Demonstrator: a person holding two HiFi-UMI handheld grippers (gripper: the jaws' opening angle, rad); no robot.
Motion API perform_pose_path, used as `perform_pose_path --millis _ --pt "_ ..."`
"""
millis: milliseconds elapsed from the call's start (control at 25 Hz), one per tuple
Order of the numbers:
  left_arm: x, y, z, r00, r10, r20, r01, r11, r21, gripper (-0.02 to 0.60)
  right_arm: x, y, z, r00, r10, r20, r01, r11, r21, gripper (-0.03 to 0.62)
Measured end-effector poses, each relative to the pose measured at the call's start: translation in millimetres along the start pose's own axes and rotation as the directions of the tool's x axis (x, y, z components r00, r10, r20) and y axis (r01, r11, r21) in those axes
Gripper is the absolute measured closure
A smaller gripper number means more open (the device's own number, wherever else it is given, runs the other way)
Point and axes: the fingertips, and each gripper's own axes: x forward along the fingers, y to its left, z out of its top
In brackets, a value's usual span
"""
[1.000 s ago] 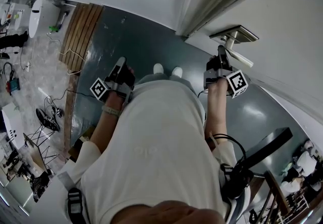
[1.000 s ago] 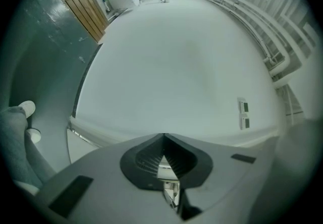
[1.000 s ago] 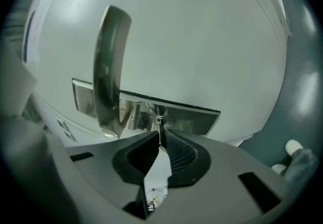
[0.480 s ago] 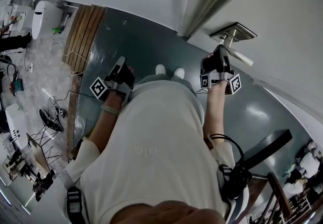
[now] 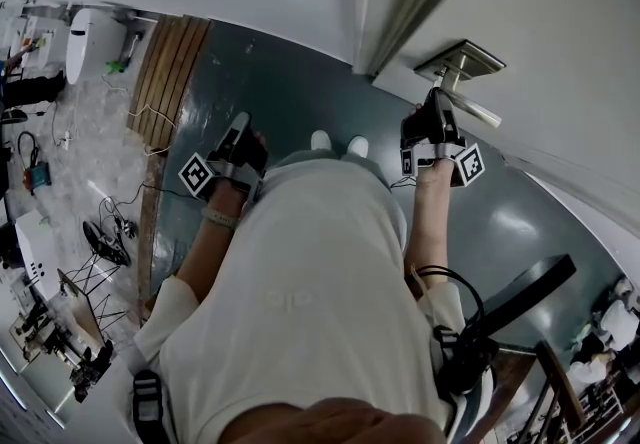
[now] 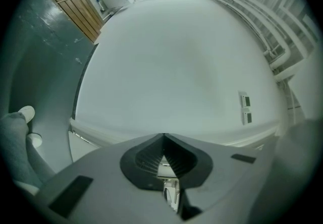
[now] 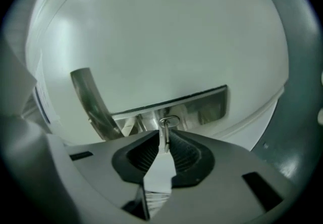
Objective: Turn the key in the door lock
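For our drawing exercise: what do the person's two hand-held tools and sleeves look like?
The left tool and right tool each have a grey body, black ribbed pads and a cube with black-and-white square markers. The shirt is pale, with short sleeves.

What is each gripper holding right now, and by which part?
The right gripper pinches the key by the end sticking out of the lock. The left gripper is shut on nothing.
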Motion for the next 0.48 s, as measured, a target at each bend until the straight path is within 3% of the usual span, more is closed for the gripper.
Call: perform_pose_path --millis 80,120,160,200,240,280,320,360,400,440,480 --pt "1.3 0.1 0.2 1.0 -0.004 0.002 0.004 1.0 -0.012 0.574 -5.9 14.7 -2.2 0.997 -0.053 -0.048 0.043 0.982 -0.186 0.509" --pt "1.3 0.5 0.7 1.0 -0.006 0.004 0.006 1.0 -0.021 0.574 -11.6 21.7 -4.1 0.993 -0.097 -0.067 0.072 0.95 -0.305 0.496" --pt "1.5 1.2 1.6 1.0 -0.008 0.008 0.008 0.999 -0.032 0.574 -18.3 27.2 -5.6 0.985 -0.157 -0.076 0.108 0.888 -0.447 0.496" --pt "2.0 1.6 2.9 1.0 -0.011 0.013 0.012 0.999 -0.044 0.574 -25.0 31.7 -6.3 0.972 -0.228 -0.065 0.142 0.781 -0.608 0.496" --pt "2.7 1.6 4.6 1.0 -0.015 0.018 0.016 0.998 -0.055 0.574 -30.8 35.5 -6.0 0.954 -0.299 -0.032 0.166 0.613 -0.773 0.496" --pt "3.5 0.9 6.4 1.0 -0.02 0.023 0.021 0.998 -0.066 0.574 -35.8 38.6 -5.6 0.932 -0.363 0.021 0.172 0.39 -0.905 0.496" --pt "4.3 -0.4 7.8 0.999 -0.024 0.027 0.026 0.997 -0.075 0.574 -40.0 41.0 -6.1 0.907 -0.413 0.088 0.159 0.142 -0.977 0.496" --pt "4.9 -2.0 8.2 0.999 -0.028 0.029 0.031 0.996 -0.083 0.574 -43.0 43.7 -8.4 0.884 -0.44 0.155 0.127 -0.092 -0.988 0.496" --pt "5.5 -3.4 7.8 0.999 -0.032 0.029 0.034 0.995 -0.089 0.574 -44.2 47.0 -12.7 0.869 -0.448 0.209 0.082 -0.287 -0.955 0.496" --pt "6.0 -4.2 7.2 0.999 -0.034 0.027 0.037 0.995 -0.095 0.574 -43.3 49.5 -18.7 0.86 -0.446 0.246 0.032 -0.434 -0.9 0.496" --pt "6.4 -4.3 6.8 0.999 -0.035 0.026 0.038 0.994 -0.101 0.574 -40.8 49.7 -25.4 0.855 -0.444 0.268 -0.02 -0.544 -0.839 0.496"
